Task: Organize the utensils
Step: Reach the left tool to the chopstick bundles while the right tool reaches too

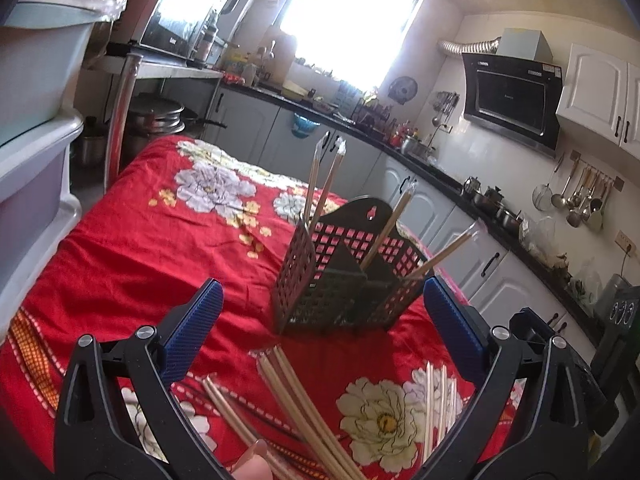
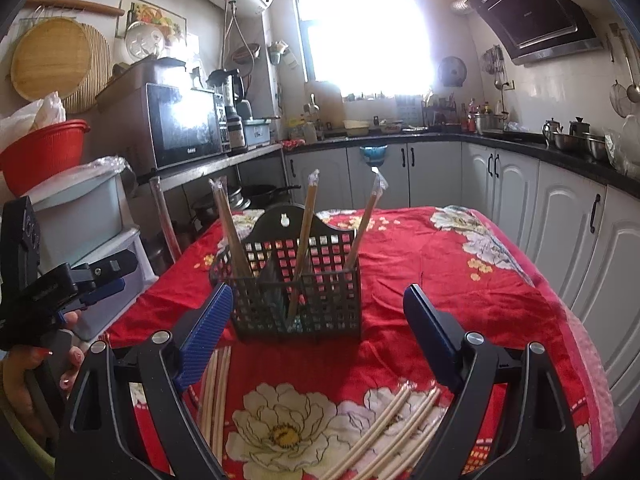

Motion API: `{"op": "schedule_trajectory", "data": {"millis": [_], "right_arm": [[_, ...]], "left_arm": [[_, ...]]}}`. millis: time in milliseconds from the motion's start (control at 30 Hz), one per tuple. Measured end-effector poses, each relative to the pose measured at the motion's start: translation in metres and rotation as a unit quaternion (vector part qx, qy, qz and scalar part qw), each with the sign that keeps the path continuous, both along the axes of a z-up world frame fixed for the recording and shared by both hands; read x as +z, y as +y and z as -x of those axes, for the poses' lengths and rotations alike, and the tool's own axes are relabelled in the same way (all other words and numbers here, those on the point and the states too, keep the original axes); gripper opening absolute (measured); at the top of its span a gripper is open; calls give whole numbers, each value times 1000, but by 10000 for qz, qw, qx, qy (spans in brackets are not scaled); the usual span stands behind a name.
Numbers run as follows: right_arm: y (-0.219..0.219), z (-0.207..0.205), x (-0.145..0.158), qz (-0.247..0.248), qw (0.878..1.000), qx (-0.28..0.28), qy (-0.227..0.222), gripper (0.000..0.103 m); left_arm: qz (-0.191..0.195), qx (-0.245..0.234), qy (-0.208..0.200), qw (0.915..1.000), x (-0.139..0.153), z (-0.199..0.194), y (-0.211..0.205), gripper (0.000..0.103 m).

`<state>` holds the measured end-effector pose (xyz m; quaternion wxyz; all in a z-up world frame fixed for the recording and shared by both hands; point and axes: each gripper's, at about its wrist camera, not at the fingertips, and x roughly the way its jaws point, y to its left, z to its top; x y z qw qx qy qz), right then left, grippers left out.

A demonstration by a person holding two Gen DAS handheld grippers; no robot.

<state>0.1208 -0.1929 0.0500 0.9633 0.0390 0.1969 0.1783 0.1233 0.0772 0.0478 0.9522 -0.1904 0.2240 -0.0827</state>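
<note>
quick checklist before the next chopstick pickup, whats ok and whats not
1. Right gripper open with nothing between its fingers: ok.
2. Left gripper open with nothing between its fingers: ok.
3. Black basket upright on the red cloth: ok.
4. Loose chopsticks lying below the right gripper: ok.
5. More chopsticks lying under the left gripper: ok.
6. Room left in each basket compartment: cannot tell.

The loose chopsticks (image 2: 384,432) run off the bottom edge in both views, the basket (image 2: 298,280) mesh hides the standing pairs' lower ends, and the window (image 2: 360,28) (glaring white) shows nothing outside.
</note>
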Motion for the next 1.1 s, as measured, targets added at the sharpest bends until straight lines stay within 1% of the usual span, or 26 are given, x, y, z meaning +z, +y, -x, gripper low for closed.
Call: {"op": "schedule_trajectory", "data": {"millis": [300,433,533,600,767,933,1100], "right_arm": [[-2,11,-11,125,9998,90,159,84],[-6,14,-18,142,9994,108,301,84],[-8,15,-24,198,9989,102,420,84],[-10,15,-28,168,9985,116,516,84],[-15,10,-38,97,9970,111,760,84],[-19,0,-51,30,9941,72,1086,84],[-20,-5,-62,-1,9919,78,1269,83]], "left_arm": [[-29,-55,206,9998,-13,7,1,92],[-8,-50,315,9995,-21,8,4,92],[-14,-48,395,9992,-25,9,4,92],[27,-77,476,9988,-30,10,4,92],[-25,-157,636,9978,-41,11,3,92],[-15,-191,855,9962,-53,9,4,92],[23,-250,1124,9933,-68,7,5,92]]}}
